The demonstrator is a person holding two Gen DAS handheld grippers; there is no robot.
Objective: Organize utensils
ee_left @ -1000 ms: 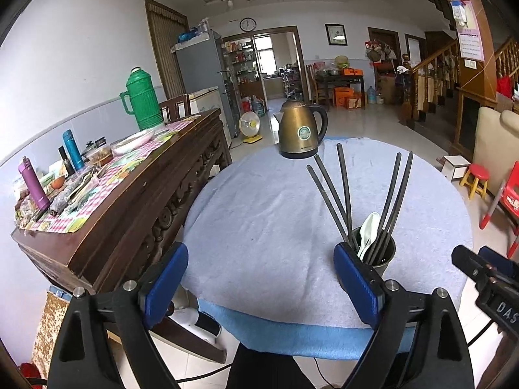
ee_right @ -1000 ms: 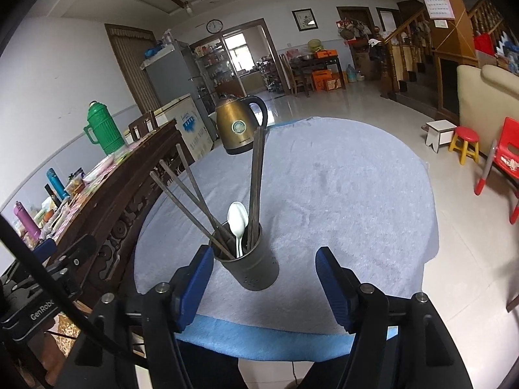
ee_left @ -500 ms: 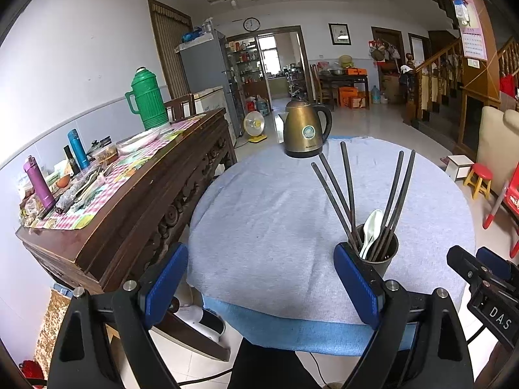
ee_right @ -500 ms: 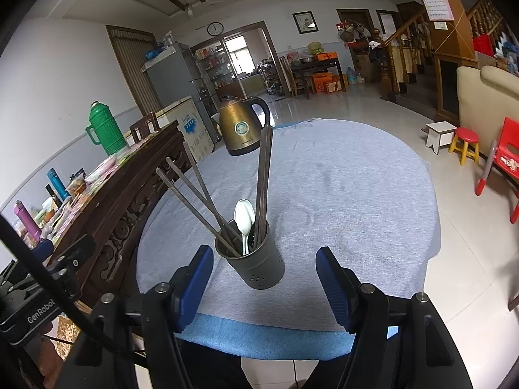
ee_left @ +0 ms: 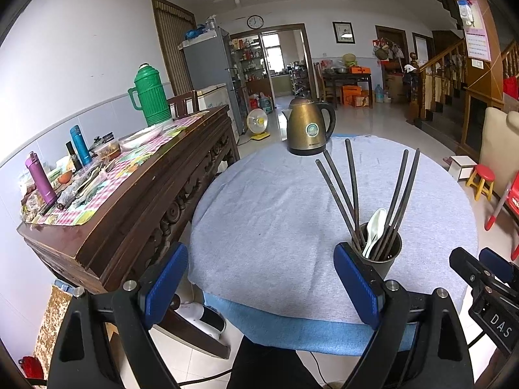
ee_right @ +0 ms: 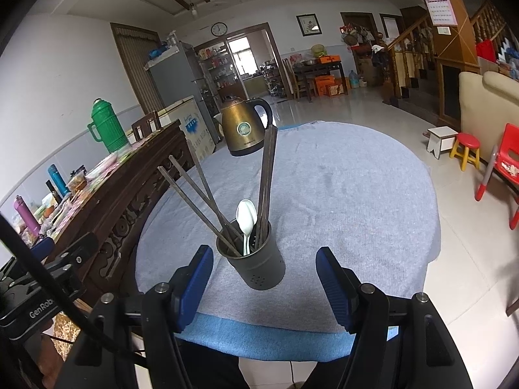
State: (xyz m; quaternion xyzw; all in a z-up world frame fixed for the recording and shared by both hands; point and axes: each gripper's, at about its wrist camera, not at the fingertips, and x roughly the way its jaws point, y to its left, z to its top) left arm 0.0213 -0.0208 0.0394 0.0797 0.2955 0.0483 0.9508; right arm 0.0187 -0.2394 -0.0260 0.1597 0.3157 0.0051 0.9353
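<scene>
A dark metal utensil cup (ee_right: 258, 267) stands near the front edge of the round table (ee_right: 340, 178), which is covered by a grey-blue cloth. It holds several dark chopsticks (ee_right: 207, 194) and a white spoon (ee_right: 246, 218). In the left wrist view the cup (ee_left: 381, 256) is at the right, behind my right finger. My right gripper (ee_right: 264, 287) is open and empty, just in front of the cup. My left gripper (ee_left: 259, 287) is open and empty at the table's front edge, left of the cup.
A brass electric kettle (ee_left: 308, 128) stands at the far side of the table. A carved wooden sideboard (ee_left: 136, 188) with a green thermos (ee_left: 149, 95) and bottles runs along the left. Small stools (ee_right: 465, 149) and a red chair (ee_right: 504, 168) stand on the floor at right.
Both grippers have drawn back and up a little from the table; the cup looks slightly farther away. Nothing was taken hold of or let go.
</scene>
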